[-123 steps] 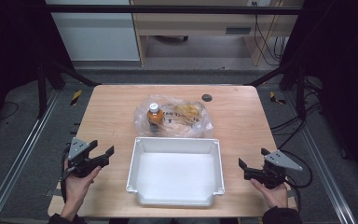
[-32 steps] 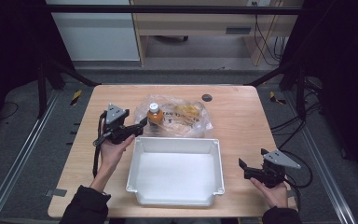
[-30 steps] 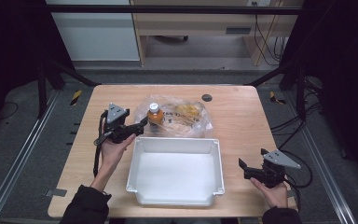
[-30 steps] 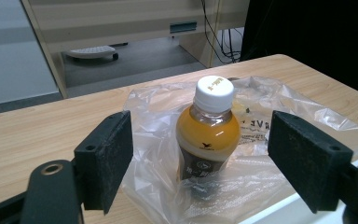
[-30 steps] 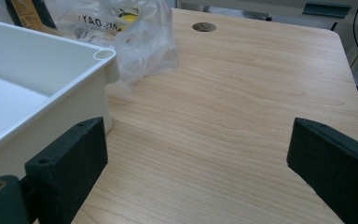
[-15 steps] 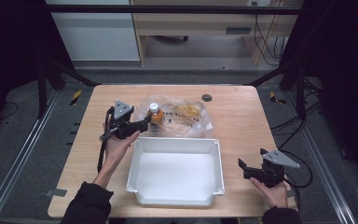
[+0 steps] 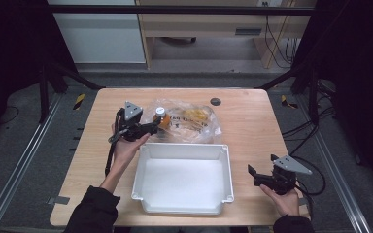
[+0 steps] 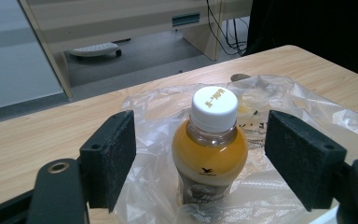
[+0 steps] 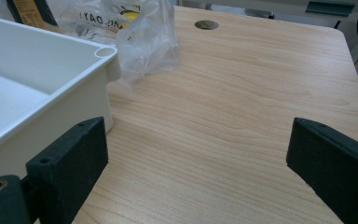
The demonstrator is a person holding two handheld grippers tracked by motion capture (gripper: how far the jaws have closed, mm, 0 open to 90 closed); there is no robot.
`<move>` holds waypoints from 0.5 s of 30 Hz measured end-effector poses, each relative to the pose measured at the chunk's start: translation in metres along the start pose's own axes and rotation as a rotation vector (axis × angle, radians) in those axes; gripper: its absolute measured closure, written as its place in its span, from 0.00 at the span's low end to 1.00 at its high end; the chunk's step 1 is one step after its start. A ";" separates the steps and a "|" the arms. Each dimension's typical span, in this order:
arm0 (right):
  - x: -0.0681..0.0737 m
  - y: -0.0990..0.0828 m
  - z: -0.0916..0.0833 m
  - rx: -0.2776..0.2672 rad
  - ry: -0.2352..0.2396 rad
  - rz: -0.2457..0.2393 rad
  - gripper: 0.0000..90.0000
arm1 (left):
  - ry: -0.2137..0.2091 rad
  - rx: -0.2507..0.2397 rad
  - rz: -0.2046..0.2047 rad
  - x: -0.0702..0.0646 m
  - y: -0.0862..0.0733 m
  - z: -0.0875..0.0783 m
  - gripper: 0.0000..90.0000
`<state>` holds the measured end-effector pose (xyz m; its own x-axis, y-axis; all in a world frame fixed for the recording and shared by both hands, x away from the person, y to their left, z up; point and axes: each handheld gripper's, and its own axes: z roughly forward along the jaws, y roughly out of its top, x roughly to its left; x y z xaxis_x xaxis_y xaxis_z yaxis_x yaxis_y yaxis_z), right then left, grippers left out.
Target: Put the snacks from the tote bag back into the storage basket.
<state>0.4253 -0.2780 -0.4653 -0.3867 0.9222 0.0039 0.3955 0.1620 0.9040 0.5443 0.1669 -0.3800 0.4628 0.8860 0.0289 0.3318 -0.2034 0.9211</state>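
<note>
Since the earliest high view, your left gripper (image 7: 151, 127) has travelled from the near-left edge of the table (image 7: 252, 121) up to the bottle (image 7: 161, 118), and its jaws have just been closing a little with the bottle between them. Your right gripper (image 7: 253, 175) has kept its place by the white tray (image 7: 182, 146).

In the left gripper view, the 2 black pads (image 8: 114, 154) are standing apart, 1 on each side of the bottle (image 8: 209, 149), neither one touching it. The bottle is standing upright in the mouth of a clear plastic bag (image 8: 279, 107) at the far middle of the table, just behind the tray. It is looking full of orange drink, so you are probably handling something moderately heavy, with a stiff, smooth and likely slippery wall. The white cap (image 8: 214, 108) is narrow; the rounded shoulder and body below it are offering the better hold. The loose film is crowding the base, and it may be lying between a pad and the bottle, though the view is too close to say.

Your right gripper (image 9: 198, 172) is resting with its jaws wide apart on nothing, over bare wood beside the tray's corner (image 9: 103, 52).
</note>
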 end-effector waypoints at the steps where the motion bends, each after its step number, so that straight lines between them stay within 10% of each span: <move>1: 0.000 0.000 0.000 0.000 0.000 0.000 0.06 | 0.000 0.000 0.000 0.000 0.000 0.000 0.28; 15: 0.000 0.000 0.001 0.003 0.003 -0.001 0.06 | -0.003 0.002 0.020 -0.005 -0.002 0.014 0.36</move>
<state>0.4261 -0.2776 -0.4657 -0.3893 0.9211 0.0044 0.3977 0.1638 0.9028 0.5527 0.1572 -0.3876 0.4721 0.8804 0.0458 0.3243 -0.2217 0.9196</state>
